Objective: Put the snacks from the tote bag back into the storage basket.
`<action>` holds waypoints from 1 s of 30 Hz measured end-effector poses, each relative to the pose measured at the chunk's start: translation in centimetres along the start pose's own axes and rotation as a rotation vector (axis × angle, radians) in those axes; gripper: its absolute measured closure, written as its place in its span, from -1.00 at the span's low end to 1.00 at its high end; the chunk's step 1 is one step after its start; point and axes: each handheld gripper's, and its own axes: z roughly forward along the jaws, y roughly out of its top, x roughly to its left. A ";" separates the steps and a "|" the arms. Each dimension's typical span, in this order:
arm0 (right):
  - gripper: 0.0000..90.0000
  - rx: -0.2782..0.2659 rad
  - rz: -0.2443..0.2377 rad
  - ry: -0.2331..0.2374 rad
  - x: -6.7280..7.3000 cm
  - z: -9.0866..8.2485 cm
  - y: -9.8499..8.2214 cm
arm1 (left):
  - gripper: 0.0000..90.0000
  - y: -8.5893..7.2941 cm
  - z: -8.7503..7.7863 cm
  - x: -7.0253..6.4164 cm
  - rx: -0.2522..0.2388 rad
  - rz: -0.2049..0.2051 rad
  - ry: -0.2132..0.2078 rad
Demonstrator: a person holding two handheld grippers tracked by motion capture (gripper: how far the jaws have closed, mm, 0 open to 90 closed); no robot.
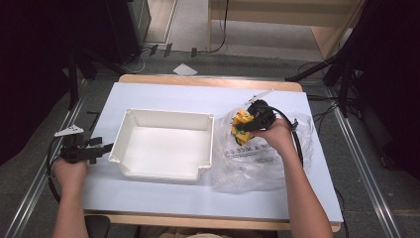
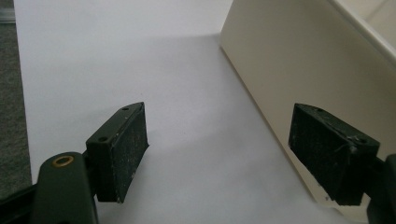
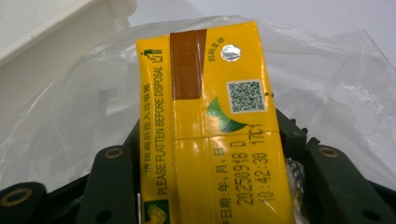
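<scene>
The yellow drink carton (image 3: 215, 126) sat between the right gripper's (image 1: 247, 124) jaws, gripped on both sides, above the clear plastic bag (image 1: 257, 163) just right of the white bin (image 1: 166, 144) on the white table (image 1: 198, 198); the left gripper (image 1: 101, 148) rested open and empty beside the bin's left wall.

On the yellow carton (image 3: 215, 130) I read "PLEASE FLATTEN BEFORE DISPOSAL" along one edge, with Chinese print beside it, a QR code, and a date stamp reading roughly "20250918 D" and "10:42:30". The plastic bag (image 1: 257, 163) carries dark print I can't make out.
</scene>
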 end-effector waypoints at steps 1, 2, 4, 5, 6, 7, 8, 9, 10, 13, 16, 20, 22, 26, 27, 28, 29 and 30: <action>0.10 0.000 0.000 0.000 0.0 0.0 0.0 | -0.54 0.0 0.0 0.0 0.000 0.000 -0.001; 0.11 0.001 -0.001 -0.001 0.0 0.0 0.0 | -0.54 0.0 0.0 0.0 0.000 0.000 -0.001; 0.12 0.003 -0.004 -0.006 0.1 0.0 0.1 | -0.54 0.0 0.0 0.0 0.001 0.000 -0.002; 0.12 0.002 -0.007 -0.010 0.1 0.0 0.1 | -0.54 0.0 0.0 0.0 0.000 0.000 -0.002; 0.13 0.002 -0.014 -0.014 0.2 0.0 0.2 | -0.54 0.0 0.0 0.0 -0.002 -0.002 -0.001; 0.13 0.002 -0.014 -0.014 0.2 0.0 0.2 | -0.54 0.0 0.0 0.0 -0.002 -0.002 -0.001; 0.13 0.004 -0.018 -0.020 0.3 0.0 0.2 | -0.54 0.0 0.0 0.0 -0.003 -0.001 -0.001; 0.13 0.004 -0.018 -0.020 0.3 0.0 0.2 | -0.54 0.0 0.0 0.0 -0.003 -0.001 -0.001; 0.13 0.006 -0.019 -0.022 0.3 0.0 0.2 | -0.54 0.0 0.0 0.0 -0.003 -0.002 -0.001; 0.14 0.008 -0.018 -0.024 0.3 -0.1 0.3 | -0.54 0.0 0.0 0.1 -0.003 -0.002 -0.002; 0.14 0.012 -0.014 -0.021 0.3 -0.3 0.4 | -0.54 0.0 -0.1 0.1 -0.004 -0.001 -0.002; 0.14 -0.004 -0.010 -0.018 0.4 -0.8 0.5 | -0.54 0.0 0.0 0.0 -0.003 -0.001 -0.001; 0.14 -0.004 -0.016 -0.018 0.4 -0.9 0.5 | -0.54 0.0 0.0 0.1 -0.003 -0.001 -0.002; 0.14 -0.011 -0.018 -0.025 0.6 -1.5 0.7 | -0.54 0.0 -0.1 0.1 -0.004 -0.002 -0.001; 0.14 -0.017 -0.020 -0.027 0.7 -1.7 0.7 | -0.54 0.0 -0.1 0.1 -0.004 -0.002 -0.001; 0.14 -0.022 -0.021 -0.029 0.7 -1.9 0.8 | -0.54 0.0 -0.1 0.1 -0.003 -0.002 -0.002; 0.14 -0.027 -0.026 -0.029 0.8 -2.1 0.8 | -0.54 0.0 -0.1 0.1 -0.003 -0.001 -0.002; 0.14 -0.026 -0.022 -0.029 0.9 -2.3 0.9 | -0.54 0.0 -0.1 0.1 -0.002 -0.001 -0.002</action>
